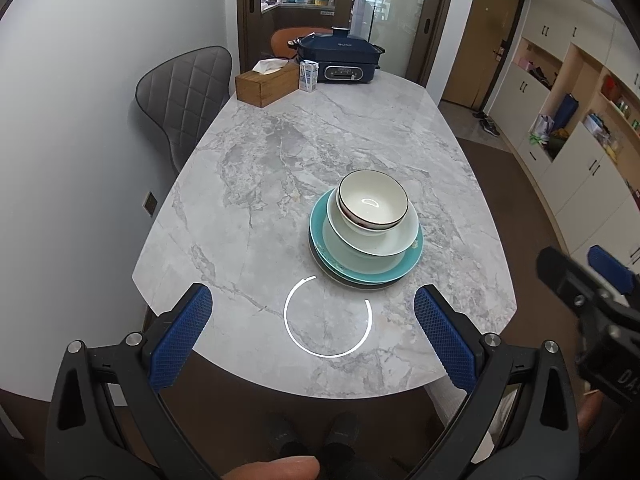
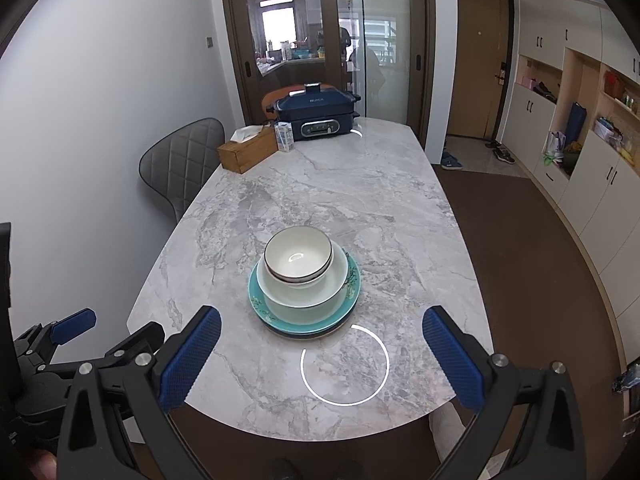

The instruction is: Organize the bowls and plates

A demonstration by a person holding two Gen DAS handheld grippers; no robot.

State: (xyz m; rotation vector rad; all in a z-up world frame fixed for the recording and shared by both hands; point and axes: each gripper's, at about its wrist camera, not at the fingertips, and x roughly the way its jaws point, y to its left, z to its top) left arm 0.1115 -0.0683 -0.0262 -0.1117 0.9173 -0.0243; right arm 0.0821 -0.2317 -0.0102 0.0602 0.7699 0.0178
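Note:
One stack of dishes stands near the front of the marble table (image 1: 280,152). On top sits a white bowl with a dark rim (image 1: 372,200) (image 2: 298,256), nested in a second similar bowl. Under them lie a larger white bowl (image 1: 380,240) (image 2: 308,296), a teal plate (image 1: 360,268) (image 2: 344,304) and darker plates at the bottom. My left gripper (image 1: 312,316) hovers open above the table's front edge, short of the stack, holding nothing. My right gripper (image 2: 320,344) is open too, just in front of the stack. Each gripper shows at the edge of the other's view.
At the far end stand a dark blue electric cooker (image 1: 340,56) (image 2: 316,114), a small carton (image 1: 308,76) and a wooden tissue box (image 1: 266,82). A grey chair (image 1: 184,100) is at the left side. Cabinets and shelves (image 1: 568,120) line the right wall.

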